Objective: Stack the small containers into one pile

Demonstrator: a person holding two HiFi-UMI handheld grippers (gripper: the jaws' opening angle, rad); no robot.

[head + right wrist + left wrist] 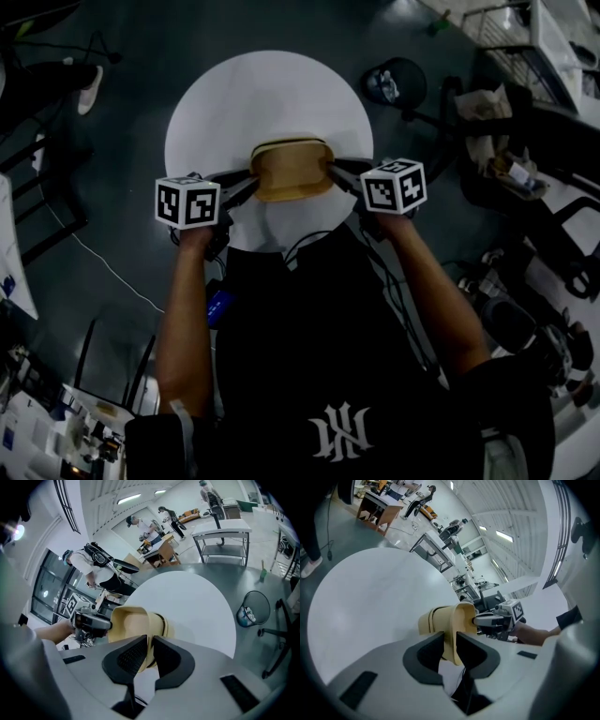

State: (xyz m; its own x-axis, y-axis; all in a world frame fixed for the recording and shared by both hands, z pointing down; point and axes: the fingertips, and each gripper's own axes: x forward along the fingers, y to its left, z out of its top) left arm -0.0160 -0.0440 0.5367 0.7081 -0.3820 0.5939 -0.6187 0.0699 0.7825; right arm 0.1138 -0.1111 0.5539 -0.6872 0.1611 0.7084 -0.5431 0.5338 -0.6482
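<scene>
Containers [291, 171], tan and nested one inside another, sit as a single pile between the two tools, above the near part of the round white counter [216, 103], toward the person's side of its middle. Seen from the head view, the pile is wider than it is deep, and its long axis runs straight from one tool to the other. The left tool [450, 637] stands at the counter's near left and is clenched on the pile's left end wall, the thin rim pinched between its dark pads. The right tool [149, 642] stands at the counter's near right and is clenched the same way on the opposite end wall (each gripper view shows the other tool just across the tan opening). Both tools point forward and down at the counter, meeting the pile from either end, so neither hand is nearer than the other.

Whether the pile's base touches the counter or hangs just above it I cannot tell, as no view shows the underside. My judgement is that the stacking is near its end, and that the next move depends on keeping that axis level: if one end dips, the nested pieces could slide apart.
</scene>
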